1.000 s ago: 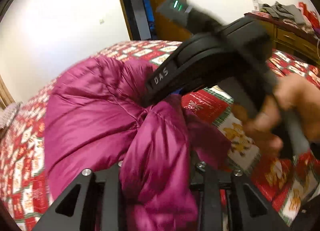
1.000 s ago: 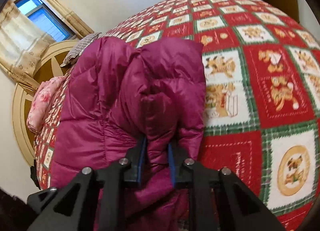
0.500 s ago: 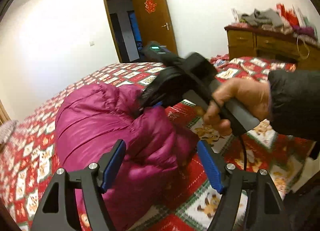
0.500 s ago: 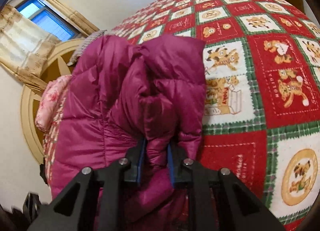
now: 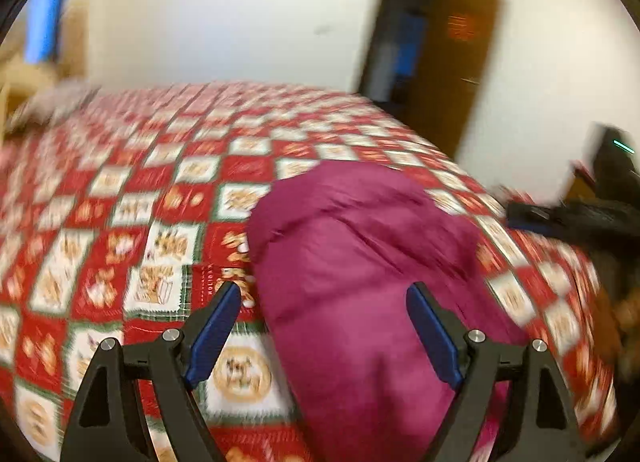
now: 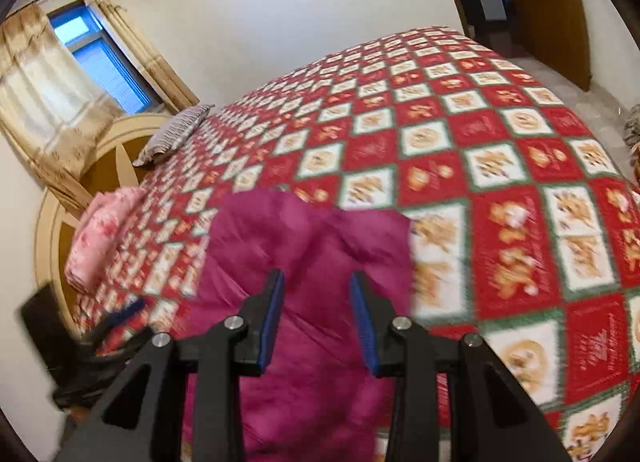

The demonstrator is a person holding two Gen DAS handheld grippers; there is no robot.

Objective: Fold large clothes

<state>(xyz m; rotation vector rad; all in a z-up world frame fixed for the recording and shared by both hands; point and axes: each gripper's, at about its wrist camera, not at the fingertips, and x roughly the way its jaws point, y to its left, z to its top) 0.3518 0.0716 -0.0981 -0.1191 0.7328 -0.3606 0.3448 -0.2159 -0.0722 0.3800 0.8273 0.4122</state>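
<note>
The magenta down jacket [image 5: 360,282] lies in a folded, puffy bundle on the bed [image 5: 120,221], near the edge closest to the cameras, on a red, white and green patterned quilt. Both pairs of tongs hang above it and neither is holding anything. The left tongs [image 5: 324,326] stand wide apart, their blue pads [image 5: 214,326] flanking the near part of the bundle in the left wrist view; whether they touch the fabric is hard to tell through the motion blur. The right tongs [image 6: 318,320] are parted too, though less widely, with the jacket [image 6: 312,302] showing between and beyond them.

My reading is that one fold has just been laid down and let go — the garment looks compact but rounded, not yet flat. The next move probably calls for either pressing the air out of the padding or taking a fresh grip on an edge for a further fold. Down filling springs back, so a loose bundle may well creep open if left alone.

A striped pillow [image 6: 176,131] and a pink folded quilt [image 6: 100,238] sit at the head of the bed, well apart from the jacket.
</note>
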